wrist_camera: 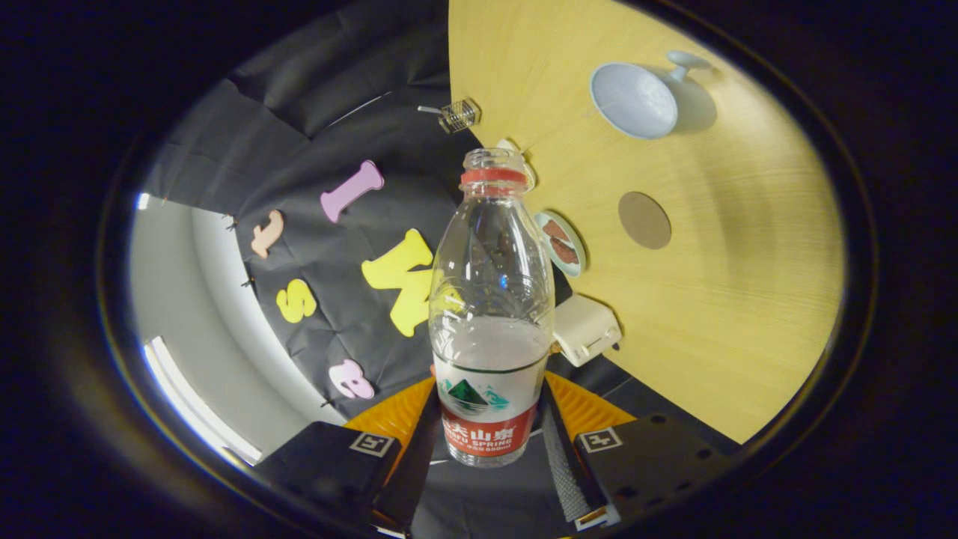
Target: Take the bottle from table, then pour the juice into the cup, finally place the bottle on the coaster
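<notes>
Clear plastic, capless and with a red neck ring, the bottle (490,314) sits clamped between the jaws of the gripper (490,442), both fingers pressing its labelled lower part. It is lifted off the tilted-looking wooden tabletop (748,314). Beyond the bottle's neck lies the pale blue cup (633,99); the round brown coaster (644,220) lies near the bottle's shoulder, past a small dish (561,243). A cream box (586,328) sits just beside the bottle's middle.

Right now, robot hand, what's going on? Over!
Gripper shut on bottle, lifted and tilted, cap off. Cup beyond, coaster bare. Nothing blocking the pour.
</notes>
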Demonstrator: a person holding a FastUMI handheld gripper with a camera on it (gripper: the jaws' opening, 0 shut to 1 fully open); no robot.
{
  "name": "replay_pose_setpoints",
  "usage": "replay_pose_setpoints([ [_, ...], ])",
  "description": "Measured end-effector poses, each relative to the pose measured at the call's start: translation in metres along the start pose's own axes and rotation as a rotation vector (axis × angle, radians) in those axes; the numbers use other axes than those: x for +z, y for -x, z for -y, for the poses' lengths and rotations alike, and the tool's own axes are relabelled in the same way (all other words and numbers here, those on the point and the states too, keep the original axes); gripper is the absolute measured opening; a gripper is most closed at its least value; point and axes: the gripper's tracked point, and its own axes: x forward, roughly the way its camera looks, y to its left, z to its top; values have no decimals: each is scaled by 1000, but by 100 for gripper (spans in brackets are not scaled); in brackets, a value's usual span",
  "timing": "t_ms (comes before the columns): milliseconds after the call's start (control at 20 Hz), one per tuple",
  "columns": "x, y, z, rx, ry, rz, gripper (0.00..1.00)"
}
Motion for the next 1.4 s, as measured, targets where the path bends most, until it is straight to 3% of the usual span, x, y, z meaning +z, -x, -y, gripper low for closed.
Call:
replay_pose_setpoints([
  [800,3,-7,-27,49,-101,11,75],
  [1400,-1,-7,-30,66,-92,9,75],
])
